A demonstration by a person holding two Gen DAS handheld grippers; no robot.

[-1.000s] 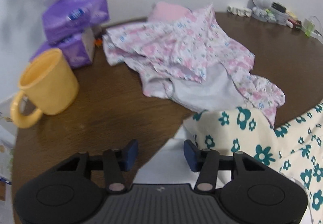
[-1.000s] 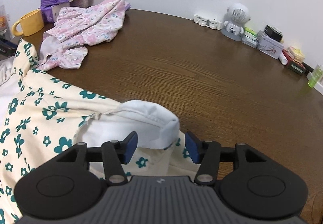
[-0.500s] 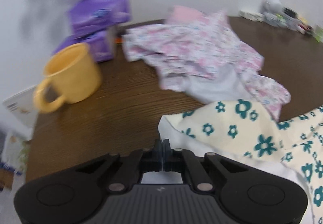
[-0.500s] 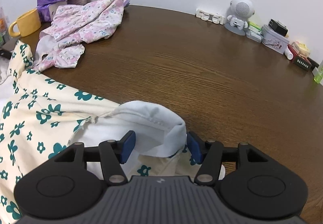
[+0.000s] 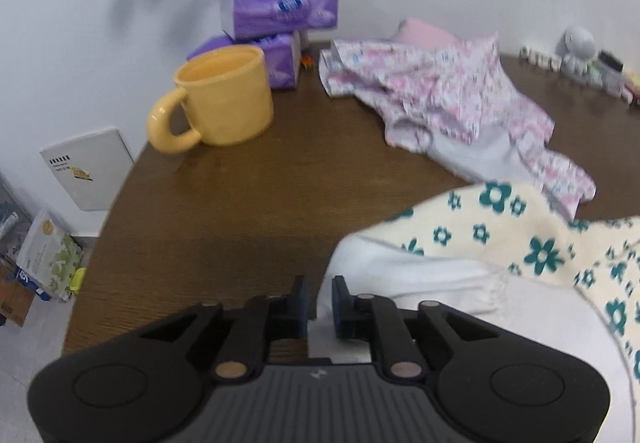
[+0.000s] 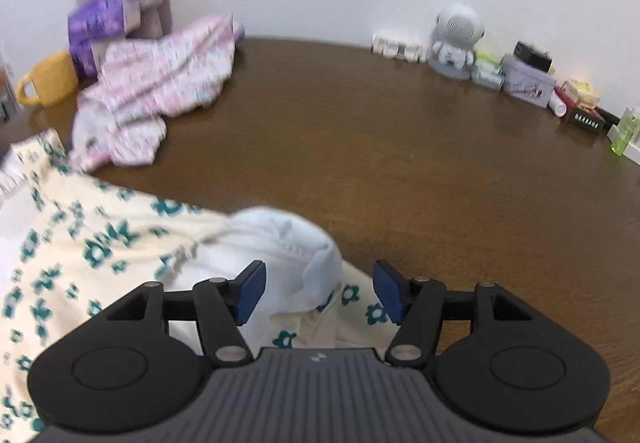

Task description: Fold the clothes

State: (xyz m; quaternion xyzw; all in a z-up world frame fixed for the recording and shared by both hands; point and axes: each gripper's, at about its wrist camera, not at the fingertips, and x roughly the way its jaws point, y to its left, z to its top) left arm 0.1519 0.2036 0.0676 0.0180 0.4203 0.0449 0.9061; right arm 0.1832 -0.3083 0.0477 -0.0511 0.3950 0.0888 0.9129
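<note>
- The left gripper (image 5: 319,297) may lose the white cuff (image 5: 400,271): its jaws are opening, with only the cloth's edge in the narrow gap.
- The right gripper (image 6: 318,293) stands wide, opening a little, clear of the sleeve (image 6: 288,243) between its pads.
- Both tilt down over the dress (image 6: 92,239) on the table (image 6: 400,163).

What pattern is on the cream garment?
Teal flowers on the cream garment, clearest in the left wrist view.
</note>
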